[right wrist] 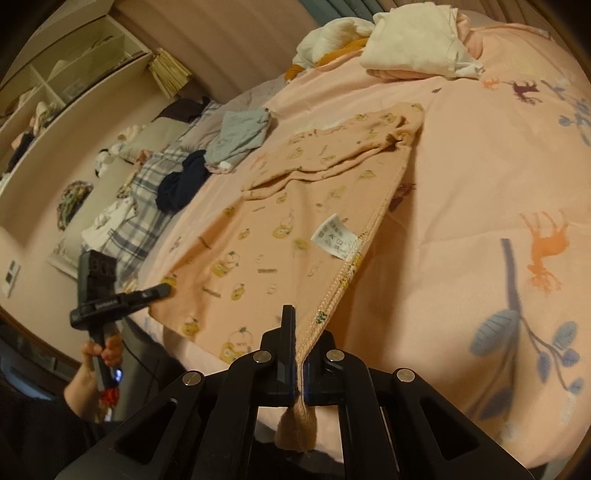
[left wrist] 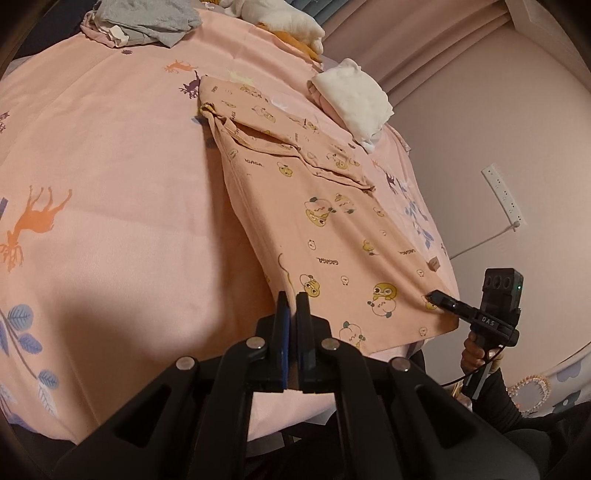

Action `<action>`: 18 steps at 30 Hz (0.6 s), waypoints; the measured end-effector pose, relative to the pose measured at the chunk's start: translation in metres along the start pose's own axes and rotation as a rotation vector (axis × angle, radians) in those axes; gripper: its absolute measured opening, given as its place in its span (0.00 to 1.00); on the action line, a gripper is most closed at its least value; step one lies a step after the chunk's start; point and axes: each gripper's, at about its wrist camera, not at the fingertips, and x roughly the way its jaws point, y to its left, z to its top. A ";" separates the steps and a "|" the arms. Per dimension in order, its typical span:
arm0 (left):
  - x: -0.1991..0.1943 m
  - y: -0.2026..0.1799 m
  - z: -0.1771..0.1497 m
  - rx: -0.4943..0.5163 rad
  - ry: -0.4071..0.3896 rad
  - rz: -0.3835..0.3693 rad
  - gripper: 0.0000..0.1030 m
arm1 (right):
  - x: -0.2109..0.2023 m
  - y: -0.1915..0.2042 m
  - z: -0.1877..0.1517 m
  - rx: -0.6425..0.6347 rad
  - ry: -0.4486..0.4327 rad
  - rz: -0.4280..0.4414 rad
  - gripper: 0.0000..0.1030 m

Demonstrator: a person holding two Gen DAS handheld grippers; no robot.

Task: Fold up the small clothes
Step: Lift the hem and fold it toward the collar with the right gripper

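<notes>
**Bed with pink printed sheet, garment held at both near corners**

Pink animal-print sheet (left wrist: 110,155) covers the bed; pink wall and a white power strip (left wrist: 504,197) sit off its right edge in the left wrist view. Shelving (right wrist: 74,66) and a cluttered plaid blanket (right wrist: 147,206) lie beyond the bed's far side in the right wrist view.

Hidden / unclear:
- Garment's underside and how many layers are stacked: can't tell.
- Near hem partly blocked by each gripper's own linkage.
- Folded-over upper part is bunched; sleeves or legs not separable.
- Both views crop the bed; its near edge is hidden behind the grippers.

Pink cartoon-print garment (left wrist: 332,229) lies near the bed's near edge, long axis running from that edge toward the far side. Bunched, folded-over end points away; the hem end points at the person. Care label (right wrist: 334,240) faces up near one side seam, so it looks inside-out.

Left gripper (left wrist: 291,299): jaws clenched on the garment's near corner, cloth visible between the pads. Right gripper (right wrist: 301,321): jaws clamped on the opposite near corner, seam edge pinched and a tuft hanging below. Near hem is lifted off the sheet between them.

White folded pile (left wrist: 354,99) sits near the bed's far edge; grey clothes (left wrist: 147,18) lie further along it.
</notes>
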 end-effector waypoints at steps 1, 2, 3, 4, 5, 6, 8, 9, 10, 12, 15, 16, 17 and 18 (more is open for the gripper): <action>0.001 0.000 0.000 -0.001 0.003 -0.004 0.01 | 0.000 -0.002 0.000 0.006 0.001 -0.006 0.04; 0.001 0.001 0.001 -0.004 0.004 -0.002 0.01 | 0.002 -0.004 0.000 0.015 0.006 -0.017 0.04; 0.003 0.004 0.002 -0.012 0.007 0.004 0.01 | 0.004 -0.006 0.000 0.020 0.011 -0.019 0.04; 0.004 0.006 0.003 -0.022 0.009 0.000 0.01 | 0.007 -0.007 0.000 0.025 0.016 -0.018 0.04; 0.004 0.007 0.003 -0.033 0.010 -0.005 0.01 | 0.010 -0.008 0.001 0.028 0.024 -0.016 0.04; 0.004 0.008 0.005 -0.042 0.006 -0.010 0.01 | 0.013 -0.007 0.001 0.027 0.033 -0.014 0.04; 0.003 0.009 0.010 -0.060 -0.012 -0.041 0.01 | 0.016 -0.006 0.006 0.026 0.032 0.007 0.04; 0.002 0.008 0.014 -0.071 -0.029 -0.060 0.01 | 0.013 -0.006 0.009 0.027 0.023 0.018 0.04; 0.001 0.008 0.018 -0.079 -0.041 -0.074 0.01 | 0.011 -0.006 0.014 0.031 0.010 0.032 0.04; 0.001 0.006 0.030 -0.102 -0.078 -0.115 0.01 | 0.006 -0.006 0.028 0.042 -0.031 0.067 0.04; 0.002 0.002 0.055 -0.109 -0.136 -0.137 0.01 | 0.000 -0.005 0.055 0.053 -0.091 0.105 0.04; 0.002 0.001 0.063 -0.114 -0.154 -0.148 0.01 | -0.001 -0.005 0.062 0.056 -0.104 0.114 0.04; 0.003 0.001 0.075 -0.123 -0.179 -0.156 0.01 | -0.001 -0.005 0.071 0.061 -0.123 0.126 0.04; 0.003 0.002 0.084 -0.130 -0.194 -0.161 0.01 | -0.001 -0.005 0.082 0.069 -0.143 0.136 0.04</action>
